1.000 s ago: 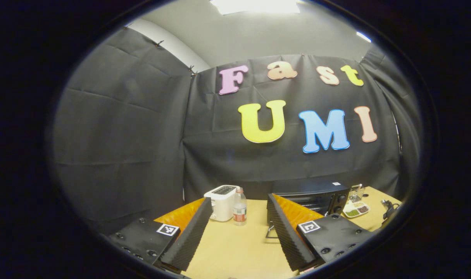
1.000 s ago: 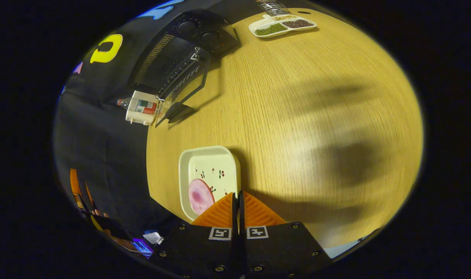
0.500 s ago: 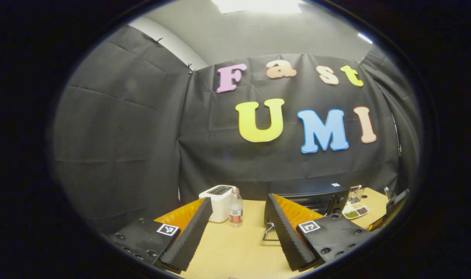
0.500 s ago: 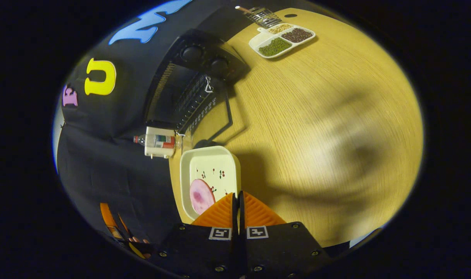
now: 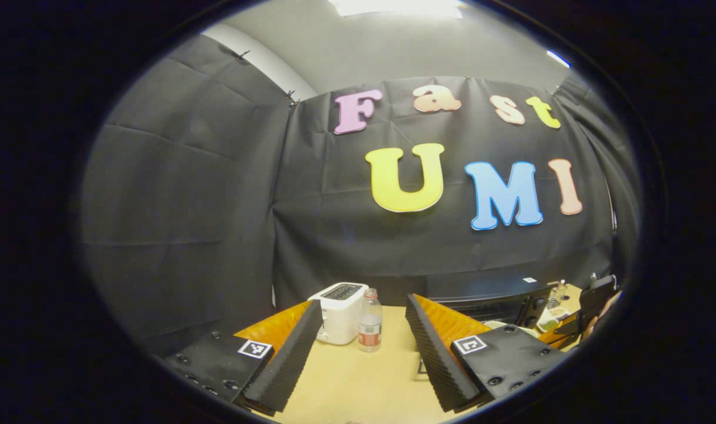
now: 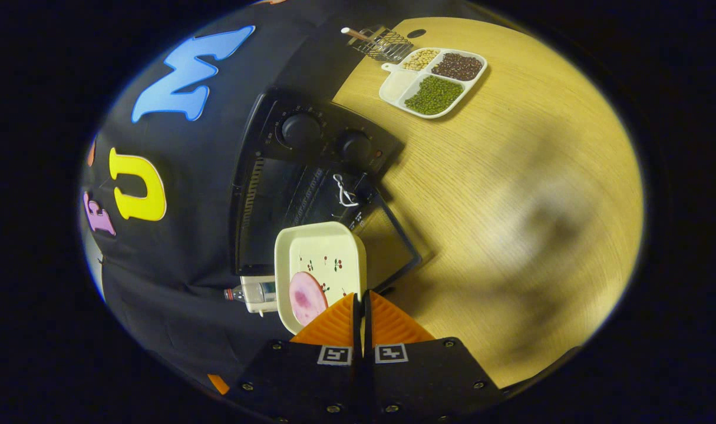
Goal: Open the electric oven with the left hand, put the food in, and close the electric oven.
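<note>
Pale wood-grain table (image 6: pixel 511 176), matt; the oven (image 6: pixel 310 153) is matt black metal, and the glossy white dish (image 6: pixel 322 253) looks ceramic.

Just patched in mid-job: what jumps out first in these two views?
In the right gripper view, the right gripper is shut on the rim of a white dish carrying a pink slice of food, held over the open door of the black electric oven. The left gripper is open and empty, pointing toward a white toaster and a water bottle.
</note>
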Tool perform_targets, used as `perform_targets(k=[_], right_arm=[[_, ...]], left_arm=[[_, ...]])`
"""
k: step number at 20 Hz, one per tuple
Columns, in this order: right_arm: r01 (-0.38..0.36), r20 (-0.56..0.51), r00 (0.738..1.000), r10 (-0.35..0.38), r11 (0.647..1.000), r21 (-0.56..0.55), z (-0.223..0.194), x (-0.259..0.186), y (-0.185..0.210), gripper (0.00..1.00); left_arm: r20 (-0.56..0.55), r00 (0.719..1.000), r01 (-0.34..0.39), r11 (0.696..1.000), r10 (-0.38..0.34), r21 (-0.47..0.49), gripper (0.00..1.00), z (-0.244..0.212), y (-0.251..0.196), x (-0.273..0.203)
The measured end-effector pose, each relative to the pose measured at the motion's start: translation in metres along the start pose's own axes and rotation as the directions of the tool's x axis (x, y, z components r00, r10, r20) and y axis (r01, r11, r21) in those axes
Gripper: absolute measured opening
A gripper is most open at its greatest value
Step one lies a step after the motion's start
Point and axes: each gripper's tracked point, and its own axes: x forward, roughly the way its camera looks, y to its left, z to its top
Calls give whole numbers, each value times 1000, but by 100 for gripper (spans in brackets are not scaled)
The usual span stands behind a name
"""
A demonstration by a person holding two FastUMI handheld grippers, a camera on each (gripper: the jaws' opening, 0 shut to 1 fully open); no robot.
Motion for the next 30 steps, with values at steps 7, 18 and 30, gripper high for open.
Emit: perform_targets(k=[7, 18, 30], right_arm=[[-48, 120, 993, 21, 974, 221, 18, 55, 33, 0], [-164, 282, 958, 54, 910, 381, 47, 100, 68, 8], [-234, 223, 949, 223, 972, 26, 18, 34, 89, 97]], left_arm=[[-15, 1000, -21, 999, 22, 28, 91, -6, 34, 32], [-56, 994, -86, 994, 89, 62, 100, -20, 75, 37], [-73, 996, 43, 999, -41, 27, 100, -29, 11, 42]])
